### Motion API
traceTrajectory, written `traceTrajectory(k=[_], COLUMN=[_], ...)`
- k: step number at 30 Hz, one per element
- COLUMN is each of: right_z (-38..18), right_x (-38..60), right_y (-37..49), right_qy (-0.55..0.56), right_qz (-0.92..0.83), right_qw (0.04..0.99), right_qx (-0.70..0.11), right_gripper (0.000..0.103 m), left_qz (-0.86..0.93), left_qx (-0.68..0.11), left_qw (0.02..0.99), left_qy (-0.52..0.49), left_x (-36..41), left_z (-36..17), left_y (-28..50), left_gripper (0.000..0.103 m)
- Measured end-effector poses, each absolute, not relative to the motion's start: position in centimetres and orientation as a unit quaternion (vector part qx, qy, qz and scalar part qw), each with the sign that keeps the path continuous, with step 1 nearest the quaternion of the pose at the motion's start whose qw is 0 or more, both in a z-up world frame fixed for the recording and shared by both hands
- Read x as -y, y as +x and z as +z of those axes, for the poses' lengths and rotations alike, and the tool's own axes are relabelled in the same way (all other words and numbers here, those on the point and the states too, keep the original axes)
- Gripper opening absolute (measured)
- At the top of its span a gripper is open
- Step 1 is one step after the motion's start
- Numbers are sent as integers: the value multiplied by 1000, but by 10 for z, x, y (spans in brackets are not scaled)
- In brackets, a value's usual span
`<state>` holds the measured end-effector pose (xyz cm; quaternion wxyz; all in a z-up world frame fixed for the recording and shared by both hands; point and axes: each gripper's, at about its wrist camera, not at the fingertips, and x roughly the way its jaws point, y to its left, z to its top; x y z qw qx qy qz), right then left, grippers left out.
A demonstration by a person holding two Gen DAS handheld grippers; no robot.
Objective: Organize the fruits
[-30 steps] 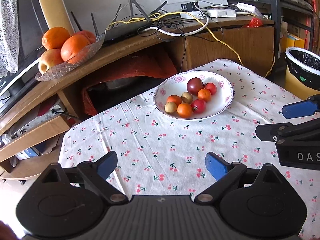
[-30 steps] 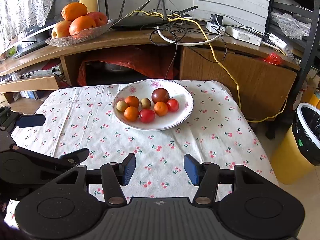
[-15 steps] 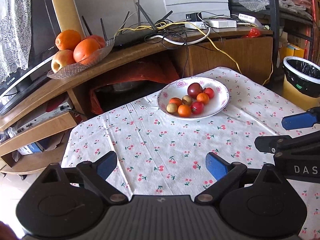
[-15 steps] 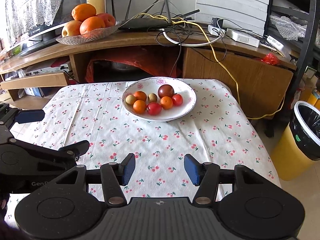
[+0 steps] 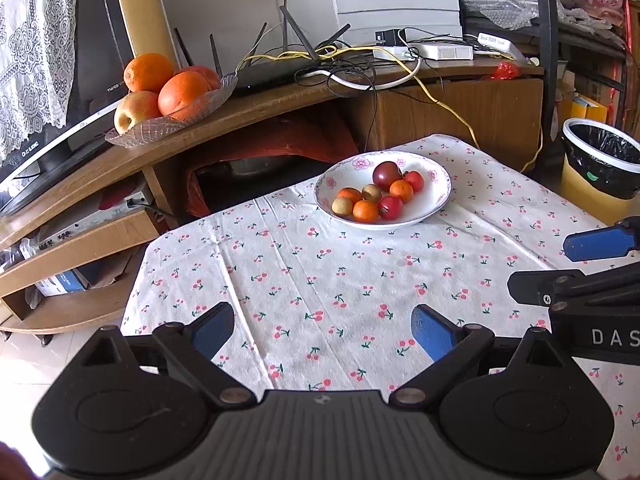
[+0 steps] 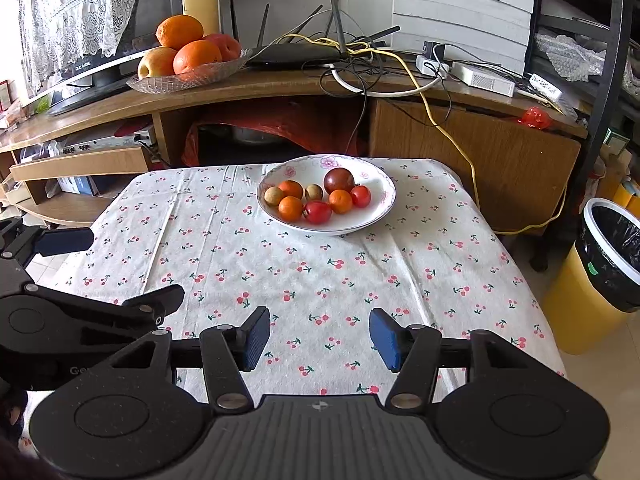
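Eight small fruits (image 6: 316, 200) lie clustered in a white bowl (image 6: 380, 204) with pink flower rim, toward far side of bench (image 6: 320, 280) under cherry-print cloth. One dark purple-brown, largest; three orange; two glossy red; two dull tan-brown. All touching or nearly so. Left tool (image 5: 322, 326) open, nothing between blue pads; right tool (image 6: 320, 336) likewise parted, empty. Both over near cloth, well apart from bowl.
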<state>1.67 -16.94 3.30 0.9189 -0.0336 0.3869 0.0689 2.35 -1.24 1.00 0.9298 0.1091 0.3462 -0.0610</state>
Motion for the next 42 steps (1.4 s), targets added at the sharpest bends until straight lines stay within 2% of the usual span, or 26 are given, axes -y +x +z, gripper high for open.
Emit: traceTrajectory(k=[42], right_z=[23], right_x=[165], right_y=[-5], right_qy=[-46], right_qz=[64], right_qw=[910], right_qx=[-406], right_gripper=[52], left_qz=[-53], left_qx=[-394], left_qw=[915], left_qy=[73], left_x=[9], left_z=[-3], left_y=[7], left_gripper=[103])
